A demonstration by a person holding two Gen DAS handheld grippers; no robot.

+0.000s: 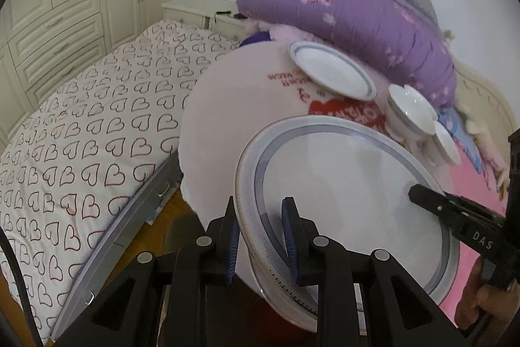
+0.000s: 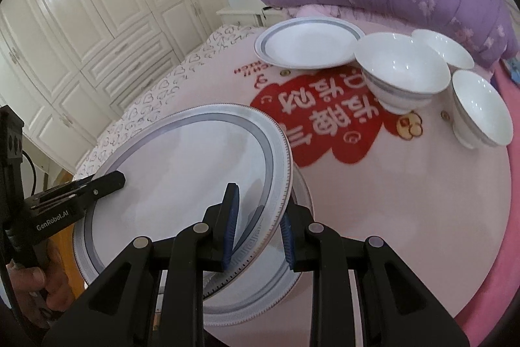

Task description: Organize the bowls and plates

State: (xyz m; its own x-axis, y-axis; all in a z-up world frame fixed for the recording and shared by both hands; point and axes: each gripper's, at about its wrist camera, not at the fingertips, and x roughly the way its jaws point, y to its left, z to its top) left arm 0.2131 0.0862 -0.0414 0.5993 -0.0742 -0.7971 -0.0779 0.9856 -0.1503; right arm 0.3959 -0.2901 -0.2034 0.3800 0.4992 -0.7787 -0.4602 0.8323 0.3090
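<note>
A large white plate [image 1: 351,184] with a grey band hangs tilted over the near edge of the round pink table [image 1: 227,119]. My left gripper [image 1: 261,243] is shut on its left rim, one blue pad above and one below. My right gripper [image 2: 258,233] is shut on the opposite rim of the same large plate [image 2: 182,171]. A second plate [image 2: 260,291] of the same pattern lies just beneath it on the table [image 2: 373,200]. Further back stand a smaller plate [image 2: 305,43] and three white bowls [image 2: 403,70], [image 2: 442,44], [image 2: 481,109].
A rolled purple quilt [image 1: 357,5] lies behind the dishes. A bed with a heart-print sheet [image 1: 81,135] runs along the table's left. A cream wardrobe [image 2: 81,21] and a nightstand [image 1: 195,8] stand beyond. A hand [image 2: 29,282] holds the left gripper.
</note>
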